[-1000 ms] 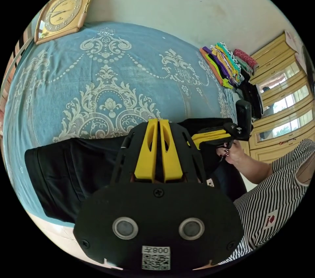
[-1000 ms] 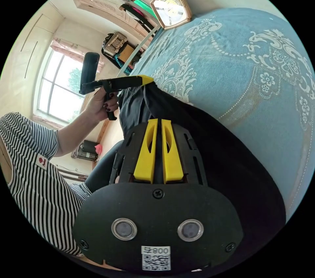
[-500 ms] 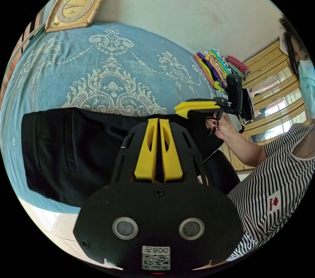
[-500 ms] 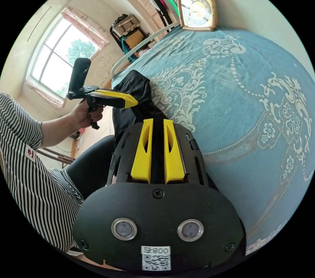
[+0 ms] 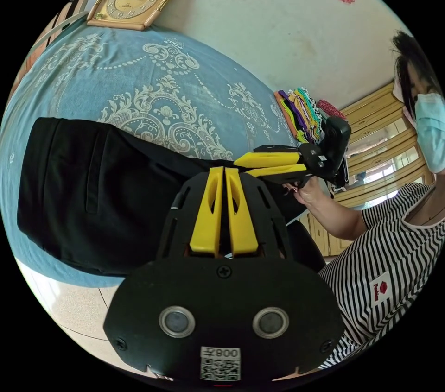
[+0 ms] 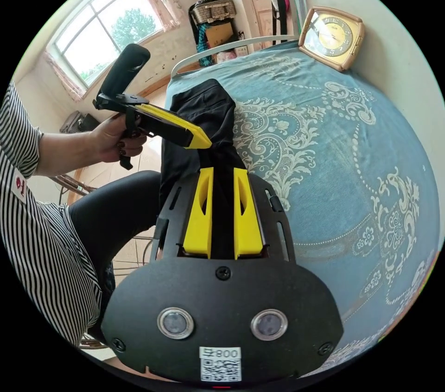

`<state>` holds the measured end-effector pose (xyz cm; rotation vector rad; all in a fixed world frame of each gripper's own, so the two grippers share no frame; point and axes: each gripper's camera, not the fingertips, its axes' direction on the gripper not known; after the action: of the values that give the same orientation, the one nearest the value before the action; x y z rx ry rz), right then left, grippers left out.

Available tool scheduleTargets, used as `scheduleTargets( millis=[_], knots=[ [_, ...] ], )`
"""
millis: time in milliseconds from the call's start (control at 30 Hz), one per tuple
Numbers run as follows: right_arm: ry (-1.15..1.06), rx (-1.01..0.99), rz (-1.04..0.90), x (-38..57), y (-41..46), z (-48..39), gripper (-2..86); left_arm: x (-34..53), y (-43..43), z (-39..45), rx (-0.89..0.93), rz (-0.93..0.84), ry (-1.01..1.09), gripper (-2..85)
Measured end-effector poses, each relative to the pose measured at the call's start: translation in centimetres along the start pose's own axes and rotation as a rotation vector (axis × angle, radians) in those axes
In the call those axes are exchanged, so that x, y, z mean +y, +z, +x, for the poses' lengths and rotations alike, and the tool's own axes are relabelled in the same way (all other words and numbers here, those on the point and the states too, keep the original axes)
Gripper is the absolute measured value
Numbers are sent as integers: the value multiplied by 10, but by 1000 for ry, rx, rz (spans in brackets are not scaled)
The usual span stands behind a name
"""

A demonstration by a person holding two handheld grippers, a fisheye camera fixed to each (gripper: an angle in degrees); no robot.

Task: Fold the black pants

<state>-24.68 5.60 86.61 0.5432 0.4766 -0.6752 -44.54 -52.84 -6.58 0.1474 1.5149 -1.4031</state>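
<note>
Black pants (image 5: pixel 88 188) lie along the bed's (image 5: pixel 153 81) near edge. One end, clamped in the closed left tongs (image 5: pixel 224 174) and right tongs (image 6: pixel 221 174), has been raised and carried toward the waistband within the last second, beginning the lengthwise fold.

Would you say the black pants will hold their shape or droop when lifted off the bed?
Probably droop: the black pants lie limp and creased on the bedspread. Likely light, since two jaw tips carry the pinched end. The cloth looks matte, so slipping seems unlikely.
</note>
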Motion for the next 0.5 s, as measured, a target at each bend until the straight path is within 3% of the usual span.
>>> scheduleTargets(
  millis=[300,500],
  knots=[
    [-81,70,-72,-12,8,-14,32,16,2,-10,20,14,-17,5],
    [-35,100,4,-16,-26,11,9,14,4,-8,48,65,2,5]
  ],
)
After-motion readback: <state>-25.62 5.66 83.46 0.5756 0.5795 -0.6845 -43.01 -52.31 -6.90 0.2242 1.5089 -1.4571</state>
